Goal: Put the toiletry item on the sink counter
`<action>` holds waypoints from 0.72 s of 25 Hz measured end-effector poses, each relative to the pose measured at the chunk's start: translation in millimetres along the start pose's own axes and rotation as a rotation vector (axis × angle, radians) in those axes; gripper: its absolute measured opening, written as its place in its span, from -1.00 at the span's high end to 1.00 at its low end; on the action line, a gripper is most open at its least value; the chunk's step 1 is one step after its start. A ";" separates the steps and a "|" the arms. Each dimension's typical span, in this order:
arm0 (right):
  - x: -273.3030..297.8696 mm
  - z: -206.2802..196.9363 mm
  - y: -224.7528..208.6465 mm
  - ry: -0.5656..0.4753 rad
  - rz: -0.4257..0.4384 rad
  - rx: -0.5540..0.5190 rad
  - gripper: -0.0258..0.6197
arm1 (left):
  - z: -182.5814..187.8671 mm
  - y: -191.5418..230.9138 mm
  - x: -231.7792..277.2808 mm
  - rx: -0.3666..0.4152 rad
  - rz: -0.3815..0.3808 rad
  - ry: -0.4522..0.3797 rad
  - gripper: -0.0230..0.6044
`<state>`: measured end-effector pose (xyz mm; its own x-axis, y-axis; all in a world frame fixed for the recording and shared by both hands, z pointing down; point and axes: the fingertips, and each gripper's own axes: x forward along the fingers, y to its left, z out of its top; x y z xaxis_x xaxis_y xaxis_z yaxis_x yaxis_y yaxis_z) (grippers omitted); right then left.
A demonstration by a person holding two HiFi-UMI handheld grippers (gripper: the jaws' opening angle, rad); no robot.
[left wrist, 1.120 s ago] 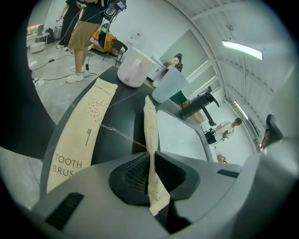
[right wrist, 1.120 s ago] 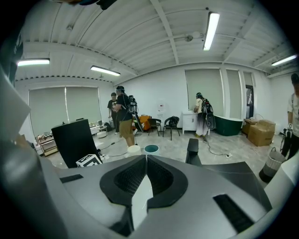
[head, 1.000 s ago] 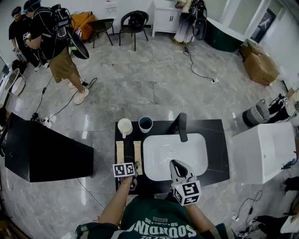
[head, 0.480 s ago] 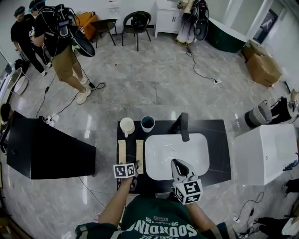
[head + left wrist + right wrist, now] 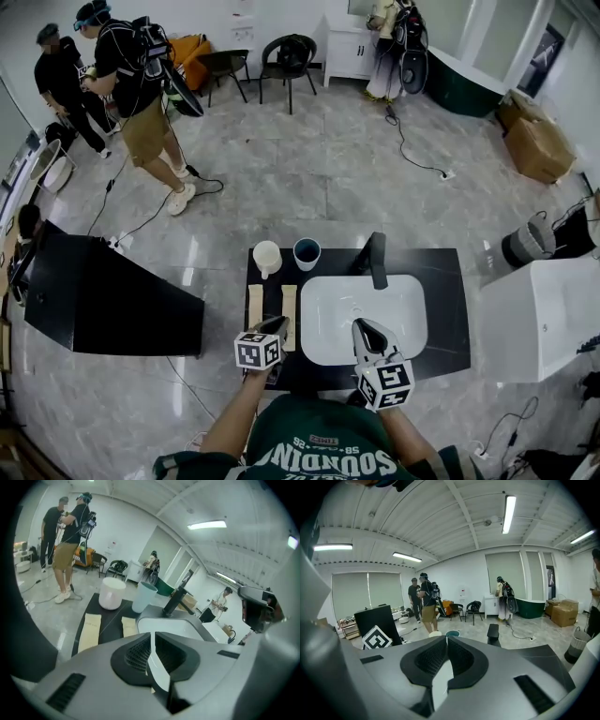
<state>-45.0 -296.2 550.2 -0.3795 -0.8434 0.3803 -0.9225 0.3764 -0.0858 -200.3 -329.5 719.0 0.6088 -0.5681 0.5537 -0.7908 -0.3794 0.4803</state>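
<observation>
Worktop (image 5: 452, 309): black, with a white sink (image 5: 405, 323) set into it.
Left sachet (image 5: 255, 306): tan and flat, lying on the worktop left of the sink.
Right sachet (image 5: 290, 298): the same kind, just beside the first, nearer the sink.
Cream cup (image 5: 267, 256): upright beyond the sachets.
My left tool (image 5: 277, 324): over the near end of the right sachet. Its jaws are narrow, a thin slit with nothing in it. I cannot tell whether it touches the sachet.
Blue cup (image 5: 307, 252): upright, near the cream cup.
Tap (image 5: 376, 258): black, at the sink's far rim.
My right tool (image 5: 362, 326): over the near part of the sink, jaws pressed together, empty.
</observation>
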 end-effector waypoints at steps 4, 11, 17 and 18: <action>-2.7 4.4 2.3 -0.018 0.016 -0.003 0.79 | 27.6 -29.1 -13.9 0.148 -0.004 -0.073 0.89; -11.7 7.8 -0.3 -0.043 0.027 -0.002 0.79 | 76.9 -84.7 -50.3 0.295 -0.013 -0.217 0.89; -20.7 11.8 -4.0 -0.070 0.034 0.005 0.79 | 106.8 -124.9 -74.2 0.388 -0.043 -0.320 0.89; -22.5 11.0 -4.3 -0.072 0.035 0.005 0.79 | 109.1 -130.1 -77.1 0.405 -0.051 -0.337 0.89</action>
<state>-33.3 -283.1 531.9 -0.4158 -0.8550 0.3099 -0.9087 0.4046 -0.1030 -151.2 -316.0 539.6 0.6459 -0.7196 0.2548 -0.7622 -0.6266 0.1626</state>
